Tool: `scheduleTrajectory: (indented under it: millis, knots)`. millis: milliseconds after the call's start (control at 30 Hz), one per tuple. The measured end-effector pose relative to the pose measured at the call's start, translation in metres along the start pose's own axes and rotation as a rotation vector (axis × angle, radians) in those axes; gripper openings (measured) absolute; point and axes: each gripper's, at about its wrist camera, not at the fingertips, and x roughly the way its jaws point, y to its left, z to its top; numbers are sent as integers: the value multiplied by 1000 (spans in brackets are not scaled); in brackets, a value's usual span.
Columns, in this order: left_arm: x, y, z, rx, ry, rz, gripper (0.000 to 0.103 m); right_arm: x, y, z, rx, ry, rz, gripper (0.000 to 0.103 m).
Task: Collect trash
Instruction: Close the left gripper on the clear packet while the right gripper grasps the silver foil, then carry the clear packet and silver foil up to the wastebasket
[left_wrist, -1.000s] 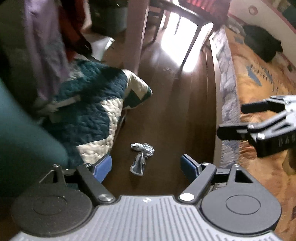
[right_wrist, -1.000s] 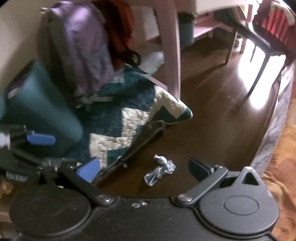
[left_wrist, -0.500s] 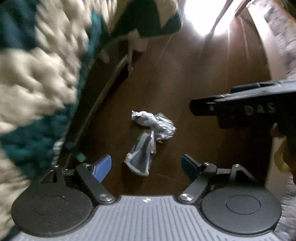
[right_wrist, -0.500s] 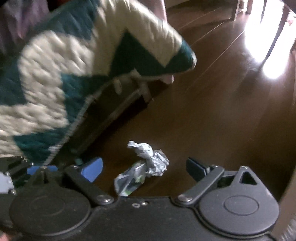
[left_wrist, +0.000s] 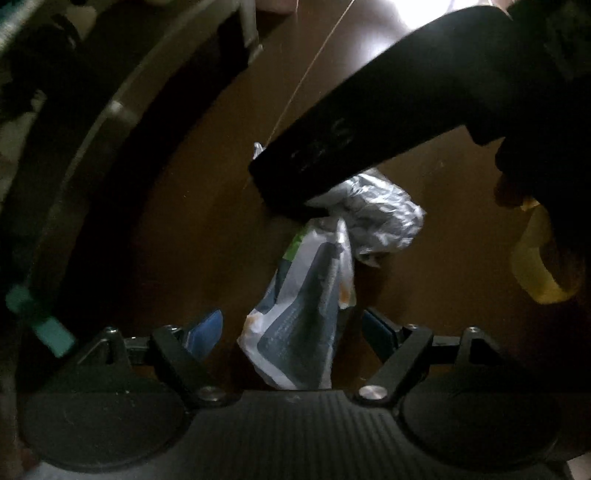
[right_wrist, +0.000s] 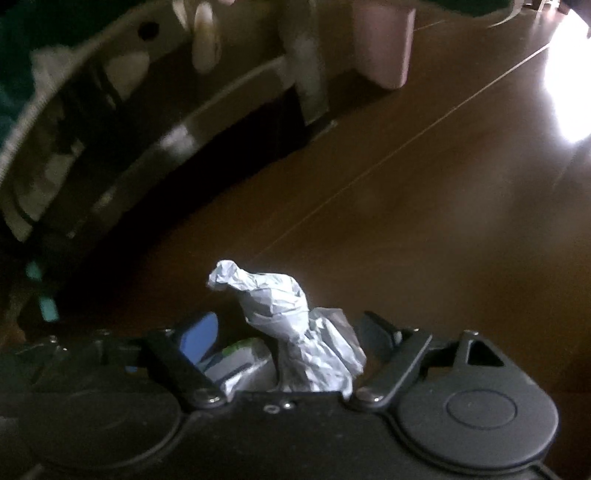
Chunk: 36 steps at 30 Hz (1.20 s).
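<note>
In the left wrist view, a blurred metal frame (left_wrist: 110, 122) curves from nine to twelve o'clock, and the left tool (left_wrist: 291, 332) stands wide over the dark wooden floor (left_wrist: 184, 229), a flat printed wrapper (left_wrist: 303, 317) lying loose between its fingers. At one o'clock of that wrapper lies a crumpled foil wad (left_wrist: 380, 218) touching it, with the right tool (left_wrist: 295, 177) down over its upper end. In the right wrist view the right tool's jaws have just been closing, the wad between its fingers but not yet pinched.

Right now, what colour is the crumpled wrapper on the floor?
Silvery grey crumpled wrapper, clearest in the right wrist view.
</note>
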Motion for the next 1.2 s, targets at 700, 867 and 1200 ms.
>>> scheduleTrajectory:
  millis: [700,867,1200]
  knots:
    - [-14,6,-8,10,56,-32,8,-10,-7,-32,244,-44,-117,19]
    - [-75,6,-12,-11,66,-15,8,-78,-15,-45,382,-67,-143,19]
    - [-289,-14,8,16,-14,-41,8,-292,22,-65,514,-99,-142,18]
